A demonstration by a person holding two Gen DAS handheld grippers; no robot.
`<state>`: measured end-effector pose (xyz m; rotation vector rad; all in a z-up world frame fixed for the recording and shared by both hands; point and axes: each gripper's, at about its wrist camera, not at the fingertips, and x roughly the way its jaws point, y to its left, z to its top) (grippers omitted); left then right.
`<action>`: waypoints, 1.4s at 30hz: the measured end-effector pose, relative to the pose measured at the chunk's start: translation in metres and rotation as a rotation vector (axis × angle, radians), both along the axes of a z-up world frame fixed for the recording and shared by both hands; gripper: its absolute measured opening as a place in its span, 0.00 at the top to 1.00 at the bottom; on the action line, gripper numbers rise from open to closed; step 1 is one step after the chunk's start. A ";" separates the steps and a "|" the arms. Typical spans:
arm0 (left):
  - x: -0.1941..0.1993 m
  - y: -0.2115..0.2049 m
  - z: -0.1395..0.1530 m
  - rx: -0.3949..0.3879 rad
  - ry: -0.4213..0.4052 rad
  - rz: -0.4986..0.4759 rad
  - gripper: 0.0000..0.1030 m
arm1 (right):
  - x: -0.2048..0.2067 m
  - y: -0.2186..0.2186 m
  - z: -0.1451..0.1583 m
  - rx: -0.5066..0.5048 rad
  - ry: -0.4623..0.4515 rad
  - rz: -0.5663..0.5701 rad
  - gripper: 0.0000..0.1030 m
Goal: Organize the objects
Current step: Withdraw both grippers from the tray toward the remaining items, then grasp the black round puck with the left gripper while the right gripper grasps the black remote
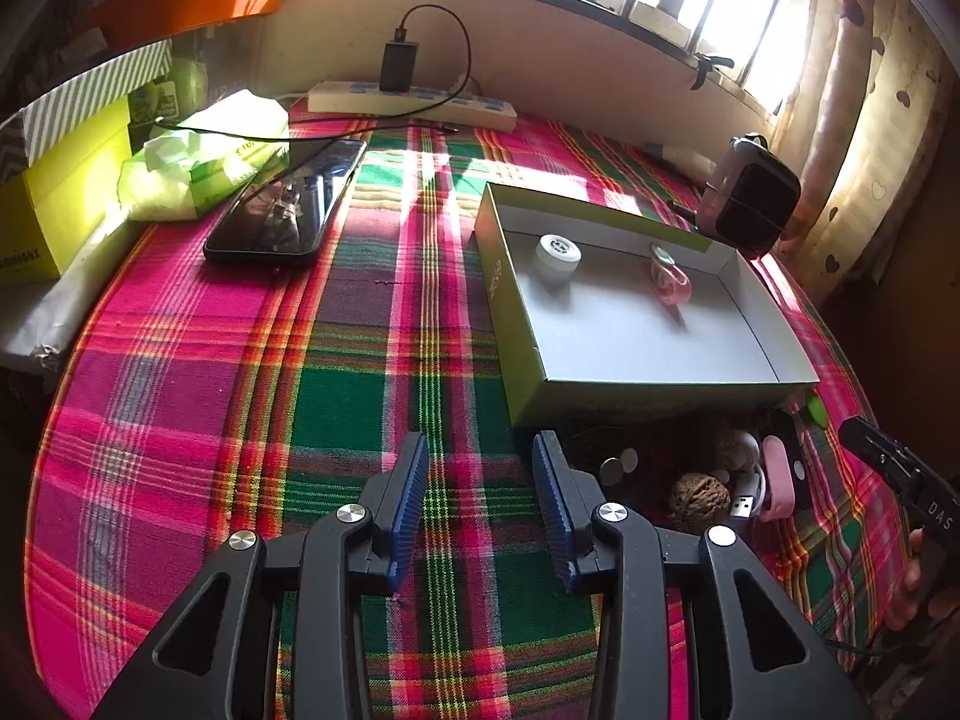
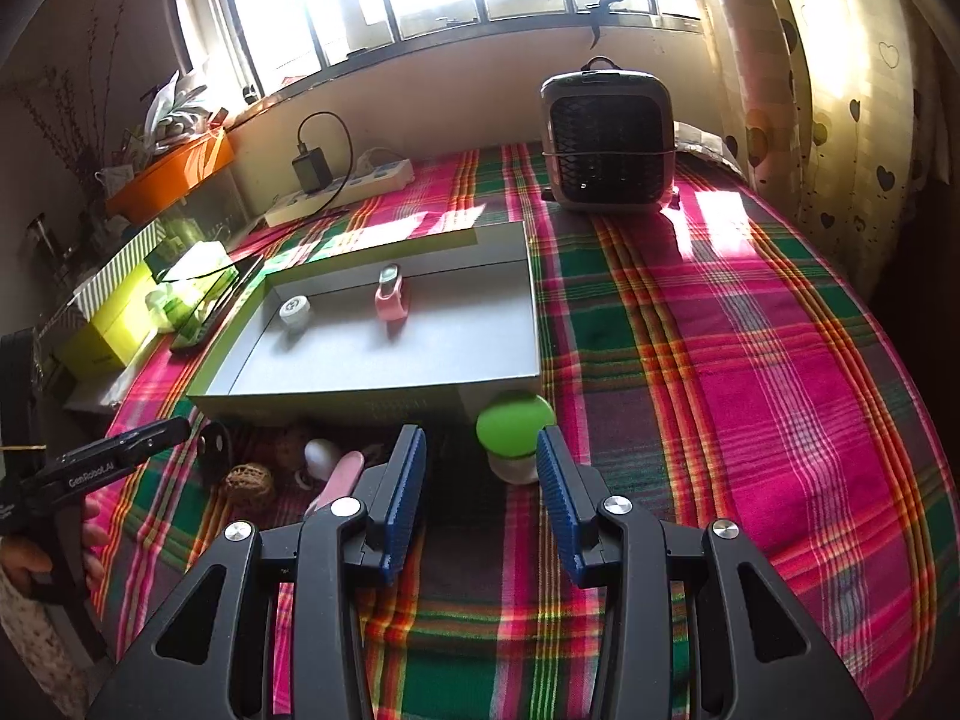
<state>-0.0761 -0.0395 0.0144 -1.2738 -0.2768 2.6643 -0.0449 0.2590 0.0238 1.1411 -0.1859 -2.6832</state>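
Observation:
An open grey box (image 1: 660,354) (image 2: 384,360) lies on the plaid cloth and holds a white round cap (image 1: 557,255) (image 2: 294,312) and a pink object (image 1: 671,281) (image 2: 391,299). In front of its near wall lie small items: coins (image 1: 621,465), a walnut (image 1: 699,495) (image 2: 249,480), a USB plug (image 1: 747,504) and a pink piece (image 1: 780,477) (image 2: 342,477). A green-lidded jar (image 2: 515,429) stands at the box's near right corner. My right gripper (image 2: 480,444) is open just short of that jar. To the left of the pile, my left gripper (image 1: 482,450) is open over bare cloth.
A black phone (image 1: 288,204), a tissue pack (image 1: 204,162) and a yellow box (image 1: 66,210) sit at the left. A power strip (image 1: 414,102) with a charger lies by the wall. A small fan heater (image 2: 609,144) stands at the back right. Plaid cloth (image 2: 750,360) spreads to the right.

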 end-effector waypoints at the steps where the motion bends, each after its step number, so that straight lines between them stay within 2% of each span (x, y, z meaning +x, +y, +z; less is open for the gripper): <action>1: 0.000 0.002 -0.002 0.007 -0.004 -0.016 0.65 | 0.002 -0.001 -0.002 -0.002 -0.003 0.002 0.58; 4: -0.002 0.008 -0.006 0.038 -0.015 -0.077 0.63 | 0.005 -0.003 -0.010 -0.012 -0.023 0.007 0.55; 8: -0.005 0.010 -0.008 0.085 -0.022 -0.096 0.62 | 0.006 -0.004 -0.016 -0.018 -0.044 0.009 0.54; 28: -0.004 0.041 -0.004 0.082 -0.011 -0.221 0.60 | 0.004 -0.015 -0.022 -0.031 -0.061 0.058 0.54; 42: -0.012 0.045 -0.008 0.077 -0.029 -0.196 0.60 | 0.003 -0.021 -0.022 -0.025 -0.060 0.069 0.54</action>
